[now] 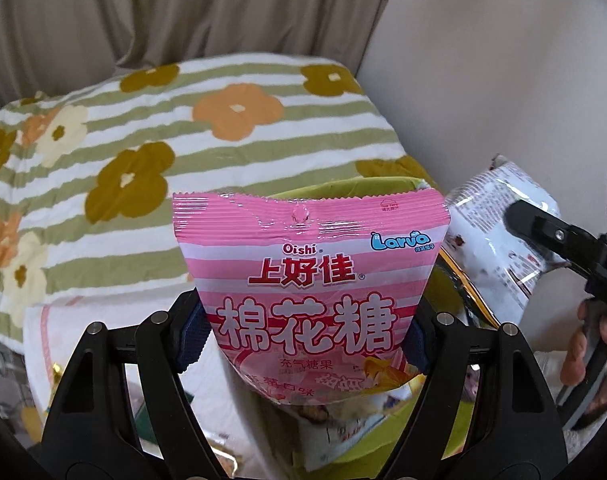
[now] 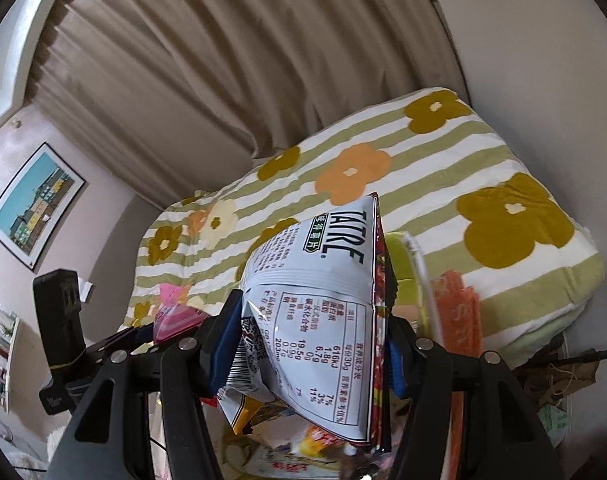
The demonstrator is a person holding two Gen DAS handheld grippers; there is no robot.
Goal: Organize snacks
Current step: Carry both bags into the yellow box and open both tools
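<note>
- Two grippers, each clamped on a snack bag, held above a flower-print bed.
- Left gripper [image 1: 305,330]: jaws partly closed, blue pads [image 1: 191,334] pressed against both sides of a pink marshmallow bag [image 1: 309,264], gripped at its lower half, serrated top seam upward.
- Just behind the pink marshmallow bag: rim of a yellow-green container [image 1: 383,184], more wrappers visible inside below.
- Right gripper [image 2: 309,354]: jaws narrowed, pinching a white chip bag [image 2: 315,312] at its middle, nutrition table facing the camera, bag crumpled and tilted.
- Seen from the left wrist: white chip bag at far right, with a person's hand [image 1: 591,344] on the handle below it.
- Seen from the right wrist: pink bag at left, partly hidden behind the gripper frame; an orange wrapper [image 2: 459,320] upright just beside the container's edge at right.
- Beyond: striped bedspread [image 1: 103,152] with orange and olive flowers, beige curtain [image 2: 231,72], framed picture [image 2: 33,204] on the left wall.
</note>
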